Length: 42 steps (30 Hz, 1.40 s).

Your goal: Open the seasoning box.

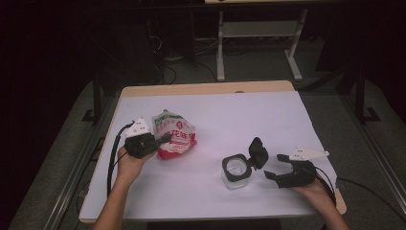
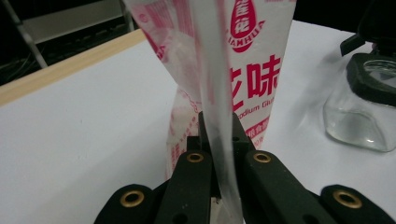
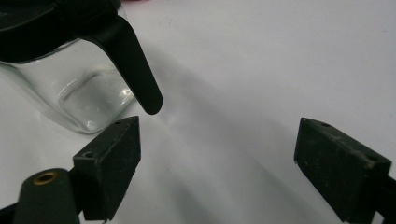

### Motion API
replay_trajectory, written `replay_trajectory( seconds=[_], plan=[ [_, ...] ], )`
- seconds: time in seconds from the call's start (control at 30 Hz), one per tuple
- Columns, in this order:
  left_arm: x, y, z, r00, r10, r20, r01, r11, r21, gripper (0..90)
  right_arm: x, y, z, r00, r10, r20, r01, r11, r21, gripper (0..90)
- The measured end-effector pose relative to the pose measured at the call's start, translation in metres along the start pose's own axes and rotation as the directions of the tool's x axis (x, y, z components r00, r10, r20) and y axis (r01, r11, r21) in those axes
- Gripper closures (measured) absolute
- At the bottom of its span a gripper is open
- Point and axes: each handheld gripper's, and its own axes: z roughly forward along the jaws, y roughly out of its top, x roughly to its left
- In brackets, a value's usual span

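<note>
White table (image 1: 215, 115), bag (image 1: 173, 134) upright, jaws clamped

A white sheet (image 1: 215, 120) covered most of the table, and the pale wooden tabletop (image 1: 206, 88) showed as a strip along the far edge and again at the near right corner. The table stood on grey carpeted floor (image 1: 335, 129). Beyond it, in the dim background, stood a light grey metal table frame (image 1: 258, 36) with two legs ending in flat feet and a crossbar between them. Dark cables (image 1: 167, 62) lay tangled on the floor to the left of that frame. A black metal rail (image 1: 95, 103) ran along the left side of the table, and the room behind was dark
</note>
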Motion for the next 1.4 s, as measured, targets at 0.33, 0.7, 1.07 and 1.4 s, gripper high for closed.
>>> replay_trajectory(
  seconds=[0.33, 0.7, 1.07, 1.4],
  plan=[
    [-0.012, 0.010, -0.012, 0.9996, 0.008, 0.026, -0.008, 1.0000, 0.004, 90.0, 0.001, 0.000, -0.003, 1.0000, 0.001, -0.001, -0.001, 1.000, -0.003, 14.6],
    [-0.020, 0.019, -0.022, 0.9962, -0.023, 0.084, 0.024, 0.9996, -0.015, 90.0, 0.011, 0.005, -0.019, 0.9999, 0.017, -0.002, -0.017, 1.000, 0.001, 44.4],
    [-0.027, 0.024, -0.027, 0.9898, -0.035, 0.138, 0.040, 0.9986, -0.035, 90.0, 0.029, -0.002, -0.039, 0.9997, 0.017, -0.017, -0.017, 1.000, 0.016, 89.8],
    [-0.032, 0.026, -0.026, 0.9874, -0.030, 0.156, 0.036, 0.9987, -0.035, 90.0, 0.060, 0.009, -0.037, 0.9908, -0.065, -0.119, 0.066, 0.998, 0.008, 89.9]
  ],
)
